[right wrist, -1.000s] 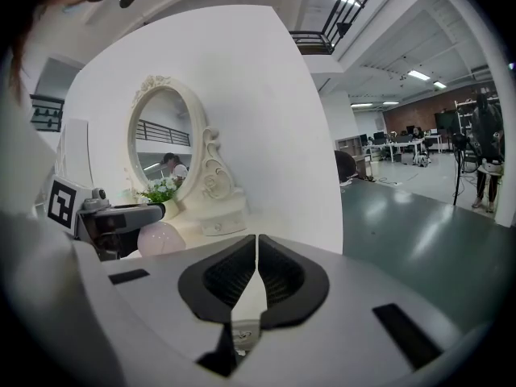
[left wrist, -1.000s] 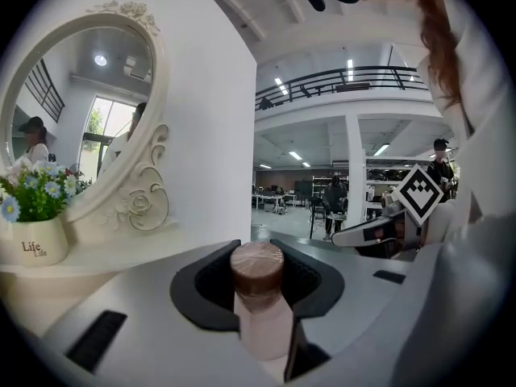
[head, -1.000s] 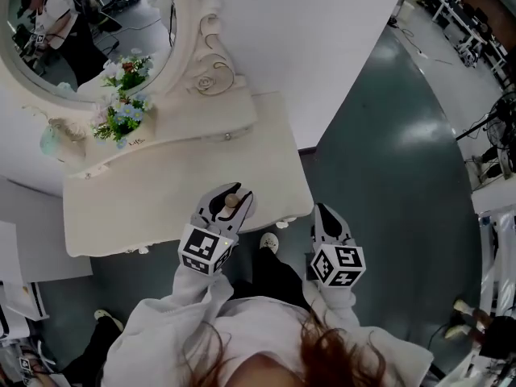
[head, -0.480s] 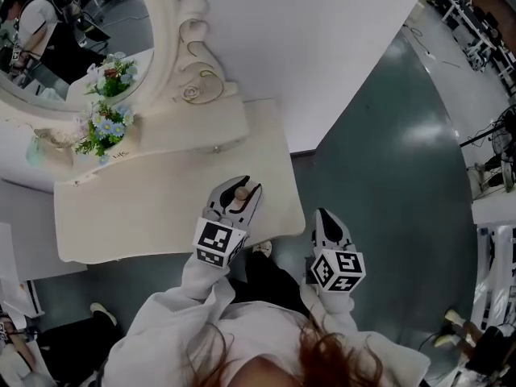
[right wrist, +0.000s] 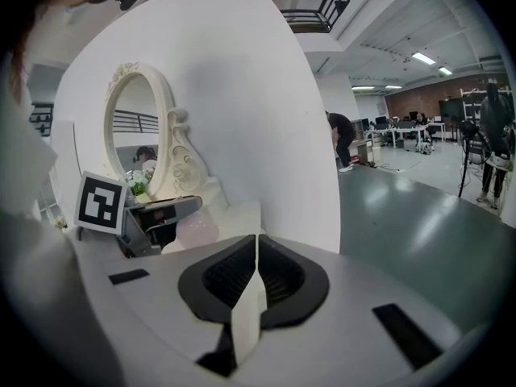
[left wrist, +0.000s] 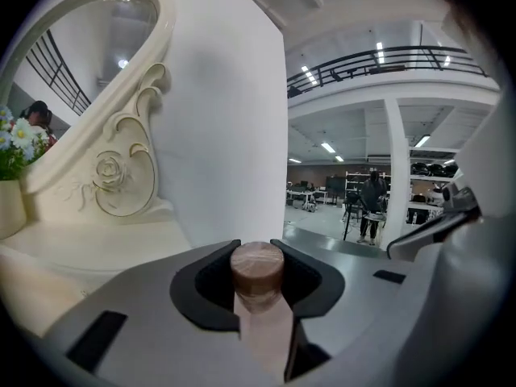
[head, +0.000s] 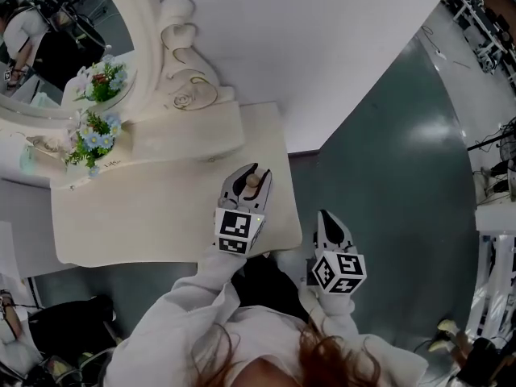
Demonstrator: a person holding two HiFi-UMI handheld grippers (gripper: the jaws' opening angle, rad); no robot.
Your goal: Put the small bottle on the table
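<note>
Your left hand-held gripper: pinching the small bottle, brown cap between its jaws; cream worktop beneath. Your right hand-held gripper: jaws pressed together, empty.

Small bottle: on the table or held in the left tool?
Held. The left tool is shut on the small bottle below its brown cap, over the table; its base is hidden.

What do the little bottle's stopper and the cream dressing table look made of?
Round brown stopper of the small pale bottle: probably wood, matte, faintly streaked grain. Cream dressing table: likely painted wood, smooth satin surface, carved scrollwork; resin possible.
</note>
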